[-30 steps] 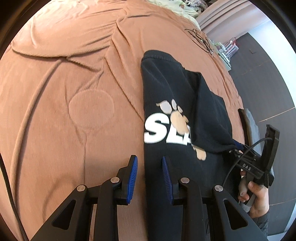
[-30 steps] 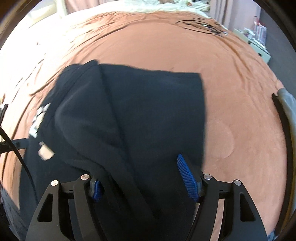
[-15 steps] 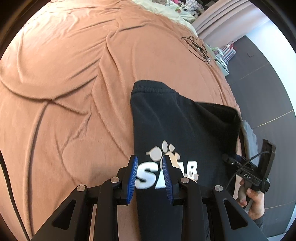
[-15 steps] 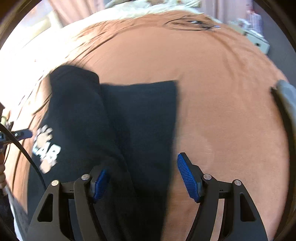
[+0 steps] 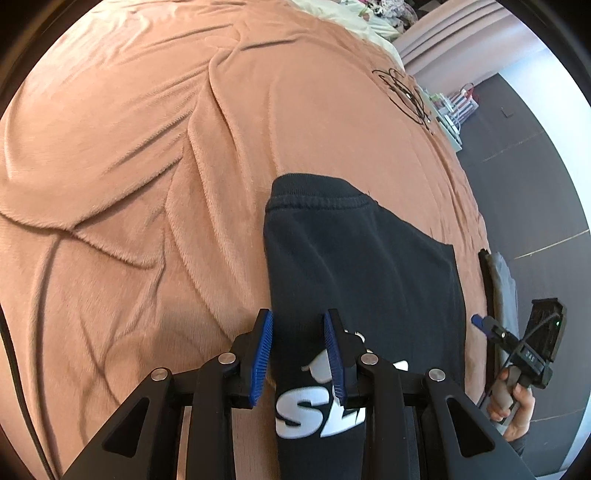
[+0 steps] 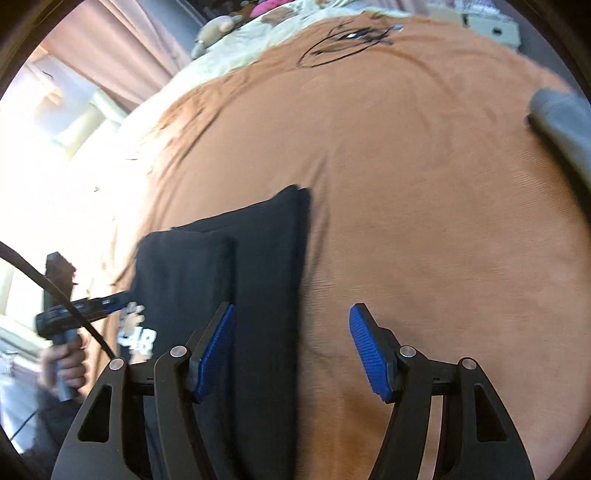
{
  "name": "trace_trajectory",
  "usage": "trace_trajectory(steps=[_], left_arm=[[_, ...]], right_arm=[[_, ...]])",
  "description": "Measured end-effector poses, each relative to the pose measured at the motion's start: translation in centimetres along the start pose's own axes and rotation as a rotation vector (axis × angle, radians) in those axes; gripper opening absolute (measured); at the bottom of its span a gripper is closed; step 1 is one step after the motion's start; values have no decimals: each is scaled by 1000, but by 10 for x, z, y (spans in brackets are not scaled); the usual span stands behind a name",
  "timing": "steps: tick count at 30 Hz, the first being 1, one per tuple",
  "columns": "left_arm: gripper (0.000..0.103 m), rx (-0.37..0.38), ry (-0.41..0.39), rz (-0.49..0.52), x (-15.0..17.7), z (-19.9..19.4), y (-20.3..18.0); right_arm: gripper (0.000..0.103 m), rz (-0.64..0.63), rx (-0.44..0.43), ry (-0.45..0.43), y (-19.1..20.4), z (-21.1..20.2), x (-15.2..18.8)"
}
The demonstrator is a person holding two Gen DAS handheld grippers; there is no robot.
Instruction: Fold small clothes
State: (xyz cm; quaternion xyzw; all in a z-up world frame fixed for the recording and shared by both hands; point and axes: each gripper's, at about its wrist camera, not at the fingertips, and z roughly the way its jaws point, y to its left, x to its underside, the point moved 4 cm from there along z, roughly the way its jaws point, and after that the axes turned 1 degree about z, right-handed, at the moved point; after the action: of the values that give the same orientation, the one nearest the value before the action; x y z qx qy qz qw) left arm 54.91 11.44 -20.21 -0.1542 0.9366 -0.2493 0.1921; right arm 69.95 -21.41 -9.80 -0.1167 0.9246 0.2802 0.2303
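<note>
A black garment (image 5: 351, 258) with white letters and a paw print lies folded into a long strip on the brown plush blanket (image 5: 147, 147). My left gripper (image 5: 298, 317) hovers over its near left edge by the print, jaws a little apart, pads not pressing the cloth. In the right wrist view the garment (image 6: 266, 258) runs from the lower left. My right gripper (image 6: 291, 310) stands wide open above its right edge, with cloth under the left finger and bare blanket (image 6: 424, 184) under the right. Each gripper also shows in the other's view, hand-held: the right gripper (image 5: 517, 343) and the left gripper (image 6: 85, 306).
A coiled black cable (image 5: 406, 92) lies on the far part of the blanket. A grey folded item (image 5: 502, 280) sits at the bed's right edge, beyond which is dark floor (image 5: 535, 166). Cream bedding (image 6: 258, 33) is heaped at the far end.
The flap that covered part of the print now lies flat. My right gripper has swung right off the garment's middle to its right edge. My left gripper has drawn back over the print.
</note>
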Motion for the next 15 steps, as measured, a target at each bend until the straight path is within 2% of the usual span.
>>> trace_trajectory(steps=[5,12,15], left_arm=[[29,16,1,-18,-10,9,5],[29,44,-18,-30,-28,21,9],[29,50,-22,-28,-36,27,7]], right_arm=[[62,17,-81,61,-17,28,-13],[62,44,-217,80,-32,49,-38],[59,18,-235,103,-31,61,-45]])
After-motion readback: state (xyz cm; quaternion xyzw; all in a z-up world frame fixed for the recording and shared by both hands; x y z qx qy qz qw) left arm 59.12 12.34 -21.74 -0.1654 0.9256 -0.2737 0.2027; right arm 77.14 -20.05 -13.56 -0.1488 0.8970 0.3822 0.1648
